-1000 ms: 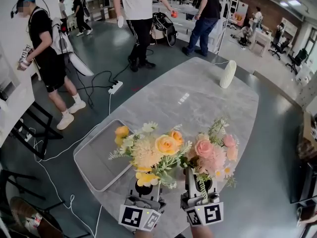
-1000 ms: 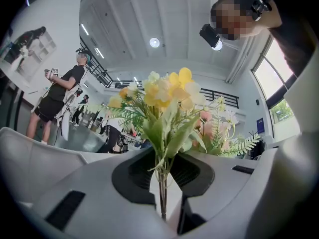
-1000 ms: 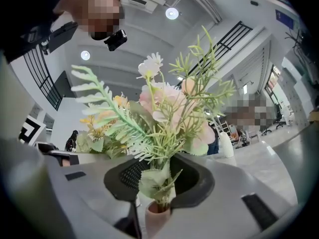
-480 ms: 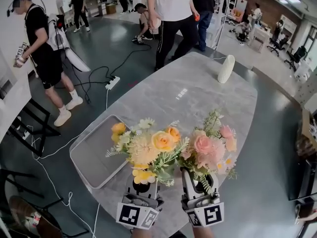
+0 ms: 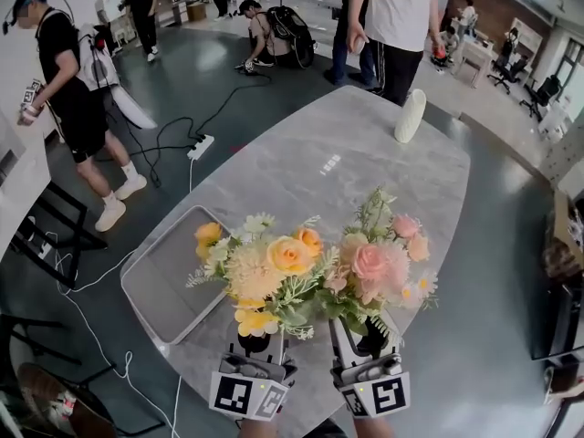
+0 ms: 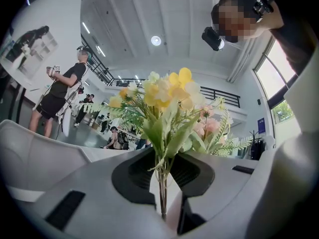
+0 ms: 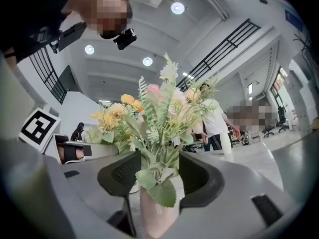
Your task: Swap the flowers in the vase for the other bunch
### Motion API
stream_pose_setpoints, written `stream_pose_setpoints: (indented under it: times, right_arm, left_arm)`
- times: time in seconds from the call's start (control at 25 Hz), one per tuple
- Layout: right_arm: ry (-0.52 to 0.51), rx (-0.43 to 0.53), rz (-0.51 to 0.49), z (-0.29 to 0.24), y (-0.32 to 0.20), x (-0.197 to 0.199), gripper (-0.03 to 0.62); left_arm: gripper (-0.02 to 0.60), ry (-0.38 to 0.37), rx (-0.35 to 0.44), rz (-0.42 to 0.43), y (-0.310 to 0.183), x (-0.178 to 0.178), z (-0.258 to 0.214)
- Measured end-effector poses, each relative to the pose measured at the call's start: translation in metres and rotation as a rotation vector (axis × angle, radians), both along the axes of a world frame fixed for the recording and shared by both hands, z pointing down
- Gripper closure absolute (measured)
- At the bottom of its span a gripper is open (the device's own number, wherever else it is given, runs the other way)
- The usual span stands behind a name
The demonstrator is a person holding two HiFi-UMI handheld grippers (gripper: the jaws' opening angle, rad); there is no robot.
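Note:
My left gripper (image 5: pixel 255 345) is shut on the thin green stems of the yellow and orange bunch (image 5: pixel 265 272), which it holds upright over the table's near edge. The left gripper view shows the stems (image 6: pixel 162 193) pinched between the pads under the yellow bunch (image 6: pixel 164 98). Beside it on the right stands the pink bunch (image 5: pixel 379 263). In the right gripper view the pink bunch (image 7: pixel 164 108) sits in a pale pink vase (image 7: pixel 158 213). My right gripper (image 7: pixel 159 183) has the vase between its jaws, which are opening and stand wide. Flowers hide the vase in the head view.
The grey marble table (image 5: pixel 365 162) bears a grey tray (image 5: pixel 164 281) at the left and a white ribbed object (image 5: pixel 410 115) at its far end. A person (image 5: pixel 68 99) stands at the left, another (image 5: pixel 397 26) beyond the table. Cables and a power strip (image 5: pixel 198 146) lie on the floor.
The right gripper's jaws have spread apart around the vase. Both bunches stay side by side. People in the background have walked to the right behind the table.

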State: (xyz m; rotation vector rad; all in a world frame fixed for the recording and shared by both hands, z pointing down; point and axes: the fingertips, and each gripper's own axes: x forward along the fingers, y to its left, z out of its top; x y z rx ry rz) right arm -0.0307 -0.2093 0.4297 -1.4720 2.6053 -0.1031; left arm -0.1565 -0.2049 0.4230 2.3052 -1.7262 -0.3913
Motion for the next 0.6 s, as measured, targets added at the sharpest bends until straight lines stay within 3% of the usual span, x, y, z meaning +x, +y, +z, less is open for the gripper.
stream_pose_setpoints:
  times: [0.6]
  right_arm:
    - [0.012, -0.081, -0.011, 0.030, 0.011, 0.003, 0.364]
  left_arm:
    - [0.498, -0.004, -0.020, -0.036, 0.009, -0.006, 0.012]
